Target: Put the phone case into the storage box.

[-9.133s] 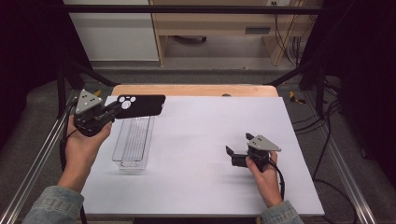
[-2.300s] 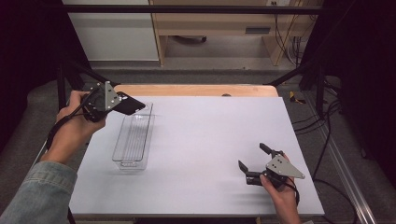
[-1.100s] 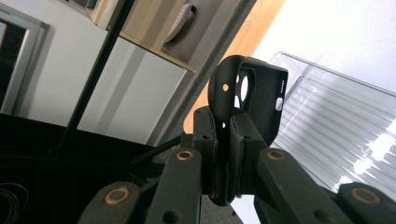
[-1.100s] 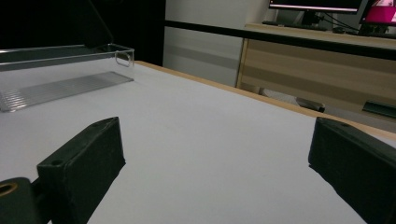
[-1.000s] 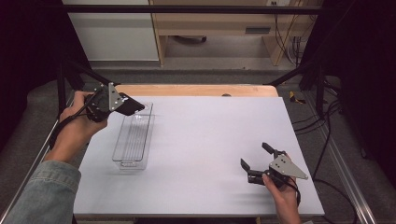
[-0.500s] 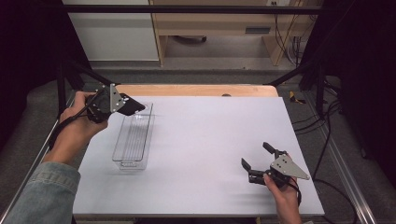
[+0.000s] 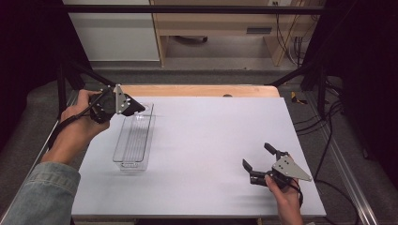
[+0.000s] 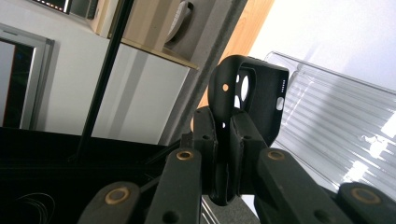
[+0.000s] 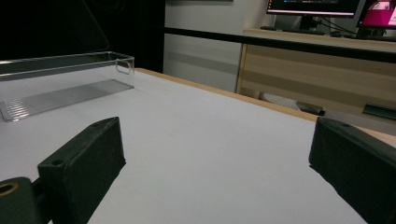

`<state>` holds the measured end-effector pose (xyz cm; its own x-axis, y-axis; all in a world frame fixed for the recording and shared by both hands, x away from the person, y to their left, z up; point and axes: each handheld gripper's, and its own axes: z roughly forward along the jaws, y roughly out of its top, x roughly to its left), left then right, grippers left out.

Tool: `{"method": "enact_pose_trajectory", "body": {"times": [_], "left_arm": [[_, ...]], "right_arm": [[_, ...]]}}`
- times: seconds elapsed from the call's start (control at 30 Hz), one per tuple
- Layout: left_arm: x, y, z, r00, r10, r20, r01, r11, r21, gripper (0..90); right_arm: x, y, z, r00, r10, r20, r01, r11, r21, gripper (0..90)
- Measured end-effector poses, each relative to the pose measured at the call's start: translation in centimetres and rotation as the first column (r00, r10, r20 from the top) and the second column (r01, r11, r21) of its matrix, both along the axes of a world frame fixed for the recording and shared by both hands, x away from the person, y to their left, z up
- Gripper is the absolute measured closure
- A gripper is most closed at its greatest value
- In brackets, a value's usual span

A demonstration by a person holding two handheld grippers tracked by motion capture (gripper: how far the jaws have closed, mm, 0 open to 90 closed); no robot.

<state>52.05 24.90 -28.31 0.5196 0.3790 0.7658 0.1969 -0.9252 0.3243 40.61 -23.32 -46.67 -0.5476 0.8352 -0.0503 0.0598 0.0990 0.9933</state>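
Observation:
A black phone case [image 7: 137, 107] with round camera cut-outs is pinched by its edge in my left gripper [image 7: 130, 106], which is shut on it. It hangs over the far end of a clear ribbed plastic tray [image 7: 123, 164] at the table's left. In the left gripper view the case [image 8: 257, 93] stands up from between the jaws of my left gripper [image 8: 224, 128], with the tray [image 8: 341, 126] behind it. My right gripper [image 7: 257, 155] rests near the front right, open with nothing between its jaws. In the right gripper view my right gripper [image 9: 219, 158] looks across bare tabletop toward the tray [image 9: 70, 70].
The white tabletop [image 7: 211, 136] has a wooden strip [image 7: 197, 90] along its far edge. Black frame bars [image 7: 70, 70] rise at the table's sides. Cables [image 7: 328, 136] lie on the floor to the right, and cabinets [image 7: 112, 33] stand beyond.
My left hand has shifted slightly with the case, keeping it by the tray's far end. Over the longer span the case turned from flat to edge-on. My right gripper has stayed put.

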Motion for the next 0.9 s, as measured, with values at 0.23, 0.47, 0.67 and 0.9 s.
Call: {"method": "enact_pose_trajectory", "body": {"times": [0.23,0.47,0.67,0.9], "left_arm": [[1.2,-0.1,-0.5,0.9998,-0.013,-0.016,0.013,0.9999,0.003,82.6],[2.7,-0.2,-1.6,0.9992,-0.020,-0.035,0.021,0.9997,0.010,82.6],[3.6,-0.1,-2.3,0.9976,-0.031,-0.061,0.031,0.9995,-0.007,82.6],[4.6,0.0,-2.6,0.9952,-0.040,-0.089,0.041,0.9991,0.010,82.6]], "right_arm": [[0.1,-0.2,0.0,1.0000,-0.005,-0.003,0.005,1.000,0.004,3.6],[0.0,-0.1,0.0,1.0000,0.003,0.000,-0.003,1.000,-0.001,3.6],[0.1,0.0,-0.1,1.0000,0.009,0.000,-0.009,1.000,-0.009,3.6],[0.3,-0.3,-0.2,1.0000,0.008,0.000,-0.008,1.000,0.002,3.6]]}}
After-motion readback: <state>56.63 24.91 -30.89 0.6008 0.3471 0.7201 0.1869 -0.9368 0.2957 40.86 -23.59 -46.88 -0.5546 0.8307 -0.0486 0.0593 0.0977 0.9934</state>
